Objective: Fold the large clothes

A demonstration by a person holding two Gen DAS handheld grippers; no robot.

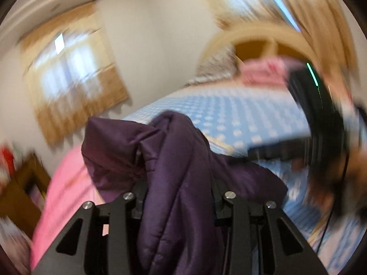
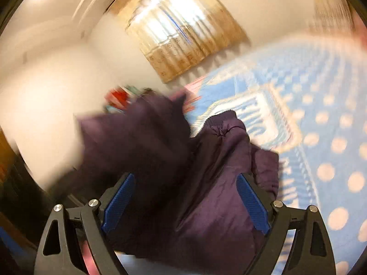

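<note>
A dark purple puffy jacket (image 1: 179,151) hangs bunched up above the bed, blurred by motion. My left gripper (image 1: 176,183) is shut on a thick fold of it; the fabric covers both fingertips. In the right wrist view the same jacket (image 2: 220,160) fills the wide gap between the blue pads (image 2: 252,204) of my right gripper (image 2: 185,183), which is shut on a bulky bundle with a ribbed cuff sticking up. The right gripper's black body (image 1: 321,119) with a green light shows at the right of the left wrist view, a hand (image 1: 357,167) behind it.
Below lies a bed with a blue dotted sheet (image 1: 229,114) (image 2: 332,137). A pink cloth (image 1: 64,194) lies at the left, and more pink cloth (image 1: 263,73) by the curved headboard (image 1: 252,39). A curtained window (image 2: 183,34) is on the wall; wooden furniture (image 1: 20,190) stands far left.
</note>
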